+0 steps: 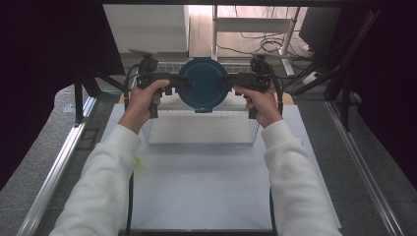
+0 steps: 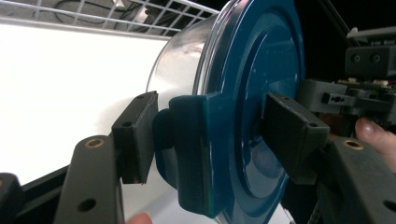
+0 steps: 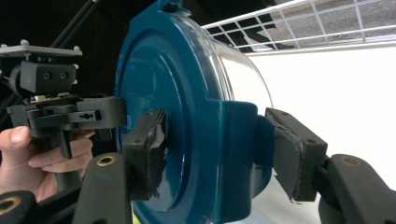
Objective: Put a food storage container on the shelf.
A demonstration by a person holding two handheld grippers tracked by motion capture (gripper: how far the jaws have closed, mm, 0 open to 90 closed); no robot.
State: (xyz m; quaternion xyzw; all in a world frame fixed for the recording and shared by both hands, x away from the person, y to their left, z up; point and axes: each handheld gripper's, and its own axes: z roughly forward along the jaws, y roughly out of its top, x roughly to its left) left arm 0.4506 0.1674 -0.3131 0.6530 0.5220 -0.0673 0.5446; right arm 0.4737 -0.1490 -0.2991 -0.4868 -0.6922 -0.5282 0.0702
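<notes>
High view: left gripper (image 1: 172,81) at nine o'clock and right gripper (image 1: 231,80) at three each pinch the lidded container's (image 1: 203,83) clips; both should lower together, level, into the wire basket (image 1: 152,135).

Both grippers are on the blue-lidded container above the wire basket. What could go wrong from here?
1. Each gripper, left and right, pinches only a side latch tab of the blue lid; a tab could pop open, dropping the clear container.
2. Uneven hands could tilt it.
3. Lowering may catch the wire basket rim.

Right gripper (image 3: 217,154) clamped on blue lid's (image 3: 187,116) latch tab
</notes>
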